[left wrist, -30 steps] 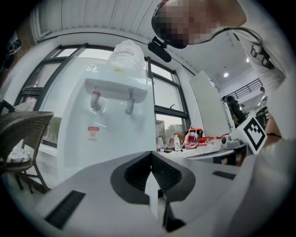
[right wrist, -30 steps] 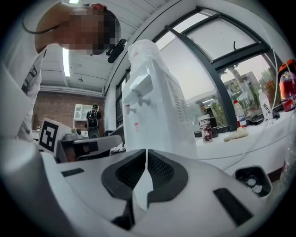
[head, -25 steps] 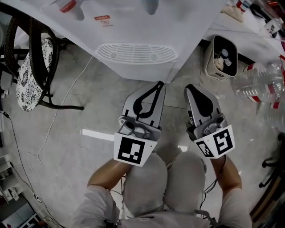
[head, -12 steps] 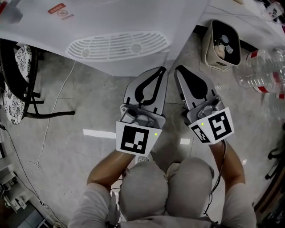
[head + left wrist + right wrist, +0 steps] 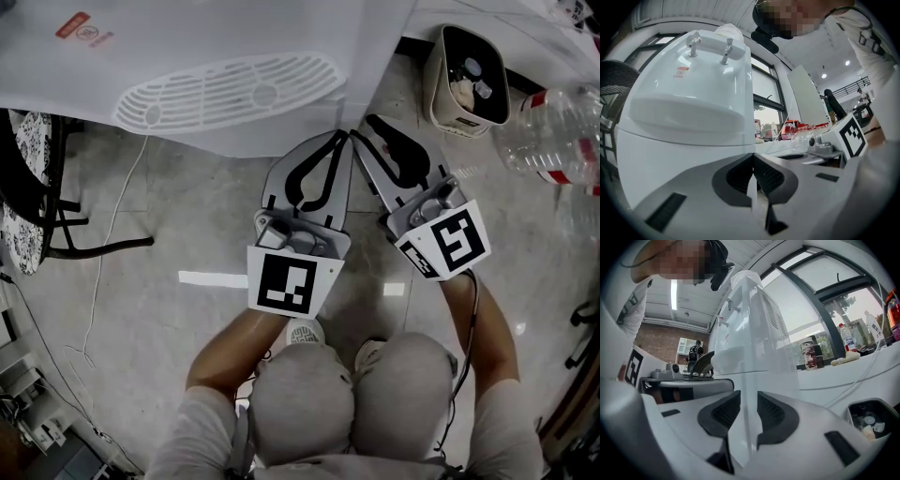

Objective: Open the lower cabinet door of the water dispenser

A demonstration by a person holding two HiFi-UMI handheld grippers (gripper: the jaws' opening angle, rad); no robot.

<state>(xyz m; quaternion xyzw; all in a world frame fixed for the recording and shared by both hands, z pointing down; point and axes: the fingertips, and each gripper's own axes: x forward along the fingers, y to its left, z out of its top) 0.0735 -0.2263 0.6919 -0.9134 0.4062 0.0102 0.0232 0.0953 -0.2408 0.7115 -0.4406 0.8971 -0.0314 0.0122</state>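
So far nothing of the job is done: the lower cabinet door (image 5: 661, 154), the flat white panel under the drip ledge of the water dispenser (image 5: 234, 56), sits flush and closed as far as I can see. From my head view it is hidden beneath the dispenser's overhang. Both my grippers are down low at its front corner. My left gripper (image 5: 342, 139) has its jaws pressed together with nothing in them. My right gripper (image 5: 366, 127) has just been opening its jaws to a middling gap. The dispenser's vertical corner edge lines up in that gap, but the pads are not pressing on it, and I cannot tell whether it lies inside or just beyond. What is left, I judge, is to catch the door's edge and swing it out.

A small bin (image 5: 469, 80) stands on the floor just right of the dispenser, holding crumpled scraps and a few small round bits. Clear plastic bottles (image 5: 553, 131) lie further right; I cannot tell their contents.
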